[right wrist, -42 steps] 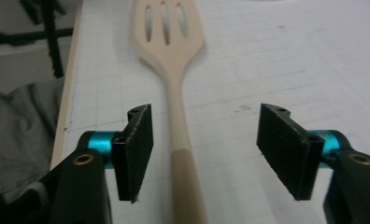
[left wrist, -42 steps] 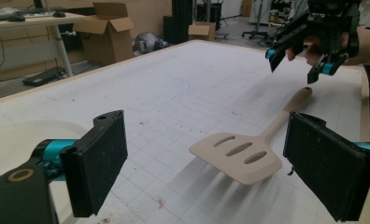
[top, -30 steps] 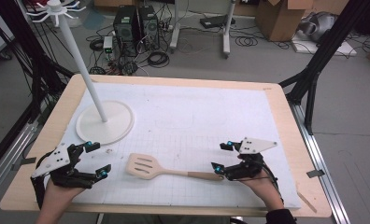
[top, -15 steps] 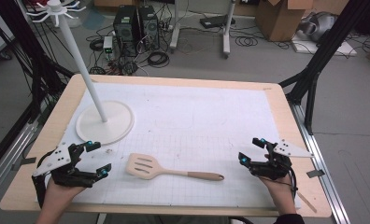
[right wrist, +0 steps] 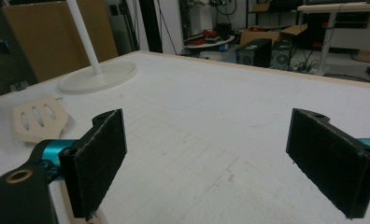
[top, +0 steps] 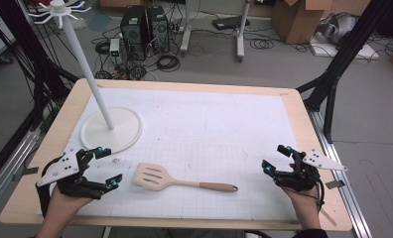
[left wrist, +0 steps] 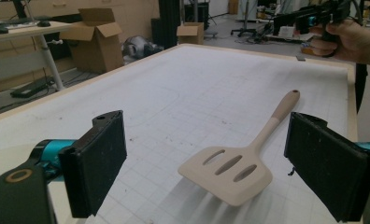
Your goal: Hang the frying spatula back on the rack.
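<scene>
The fingers [right wrist: 99, 163] of the right gripper [top: 283, 166] stand spread wide with nothing between them; they have just been opening, and the spatula [top: 182, 180] now lies flat on the table, free of them, its handle end pointing toward that gripper with a clear gap between. The left gripper [top: 105, 167] is spread wide too, its fingers [left wrist: 99, 165] framing the slotted blade from just beside it without touching. If the spatula is to be picked up next, the handle looks the better hold: the blade is thin and lies flat, so pads would likely slip over it, while closing squarely across the rounded handle close to the table should give a firm pinch; a crooked approach could push the spatula across the sheet. It rests near the front edge on a white gridded sheet [top: 224, 124] that covers a wooden table [top: 289, 94]. Farther back on the left stands a white pole on a round base [top: 111, 130]. Beyond the table are computer towers [top: 144, 27], cables on the floor and cardboard boxes [top: 294, 17].
</scene>
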